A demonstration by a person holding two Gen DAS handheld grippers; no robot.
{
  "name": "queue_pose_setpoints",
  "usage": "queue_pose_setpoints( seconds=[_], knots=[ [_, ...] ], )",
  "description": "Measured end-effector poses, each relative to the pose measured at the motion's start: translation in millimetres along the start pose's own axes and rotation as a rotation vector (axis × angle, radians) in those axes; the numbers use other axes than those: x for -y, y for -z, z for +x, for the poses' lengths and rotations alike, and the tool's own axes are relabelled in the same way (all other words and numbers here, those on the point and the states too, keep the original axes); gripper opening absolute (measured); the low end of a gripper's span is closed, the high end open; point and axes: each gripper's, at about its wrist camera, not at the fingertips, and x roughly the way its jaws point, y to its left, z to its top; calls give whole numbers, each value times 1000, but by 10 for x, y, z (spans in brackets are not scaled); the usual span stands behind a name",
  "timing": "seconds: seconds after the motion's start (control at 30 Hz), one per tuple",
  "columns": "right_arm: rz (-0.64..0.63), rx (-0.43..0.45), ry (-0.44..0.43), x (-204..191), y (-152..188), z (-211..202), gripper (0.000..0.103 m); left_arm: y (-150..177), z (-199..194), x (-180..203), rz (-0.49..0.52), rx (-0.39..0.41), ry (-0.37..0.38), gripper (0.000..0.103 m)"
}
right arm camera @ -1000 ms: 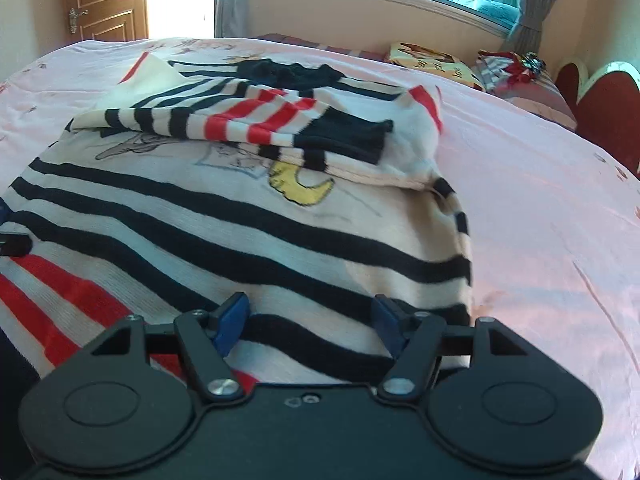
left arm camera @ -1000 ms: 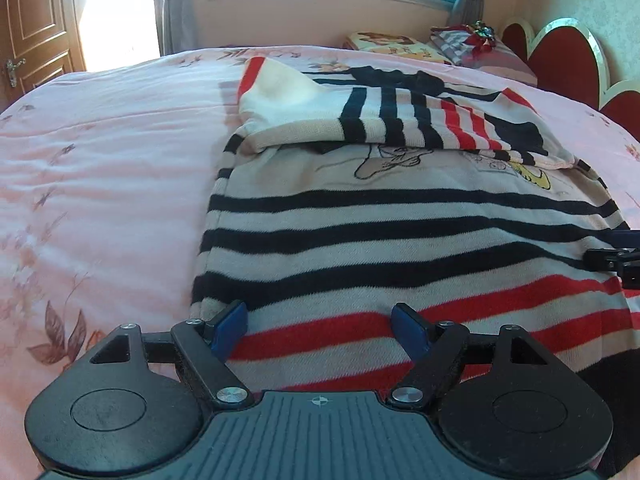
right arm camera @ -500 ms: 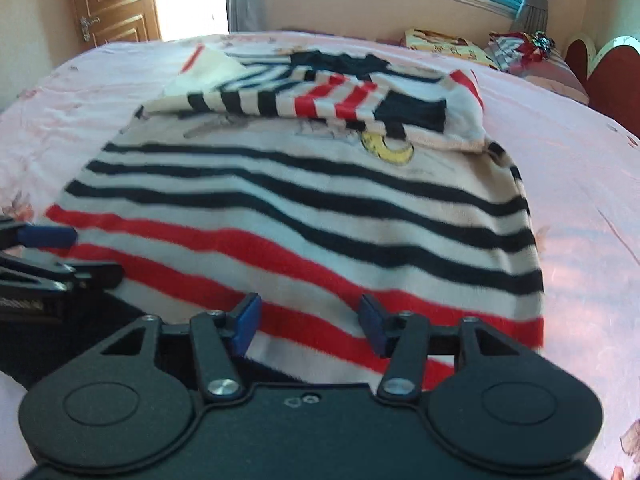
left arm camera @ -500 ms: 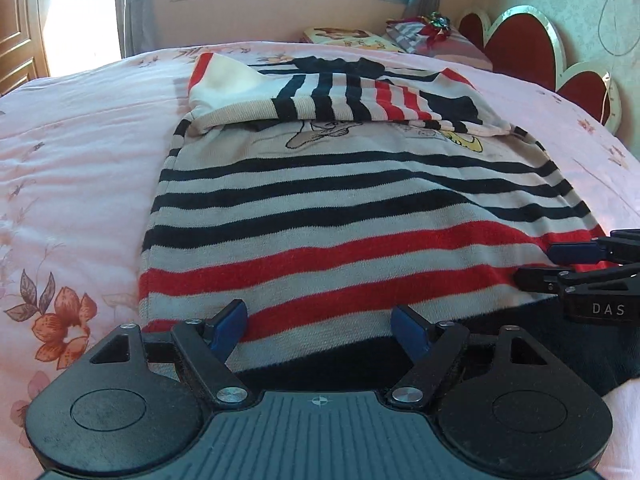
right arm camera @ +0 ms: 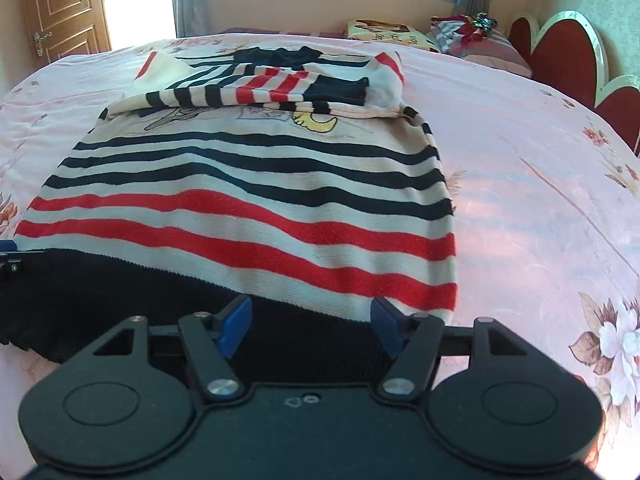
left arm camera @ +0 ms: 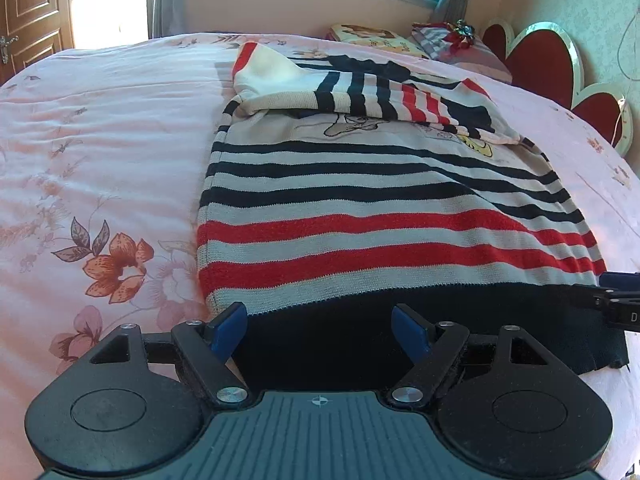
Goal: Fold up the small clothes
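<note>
We have the striped sweater [left arm camera: 384, 208] flat on the bed [left arm camera: 100, 140], sleeves already folded across its chest; the hem-to-collar fold remains. Our left claw [left arm camera: 319, 330] and right claw [right arm camera: 310, 326] both hang released, empty, over the dark hem. Pillows [right arm camera: 392, 34] lie well apart; nothing obstructs.

Both wrist views low, near sweater hem [left arm camera: 360, 320], facing headboard [right arm camera: 560, 52]

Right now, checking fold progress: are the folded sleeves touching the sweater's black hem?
Apart. The right wrist view shows striped body between the sleeves and the hem.
</note>
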Motion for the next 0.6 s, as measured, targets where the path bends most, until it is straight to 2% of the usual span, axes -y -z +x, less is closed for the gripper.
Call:
queue_pose_setpoints(
  seconds=[0.23,0.33,0.47,0.5,0.57,0.6],
  knots=[
    [59,-4,54,163,99,-114,69,35,-110,-27,-8,-8,-26,79],
    [103,-17,51,231,141,-123,69,61,-137,-78,-14,-8,-43,79],
    [146,-42,40,276,183,-106,69,132,-136,-166,-42,-47,-36,80],
    [153,-48,37,281,192,-104,69,164,-147,-200,-59,-53,-28,81],
    [166,-54,29,282,208,-110,70,236,-157,-261,-91,-63,-17,91],
    [170,-57,28,278,217,-110,70,277,-161,-277,-96,-59,-13,91]
  ],
)
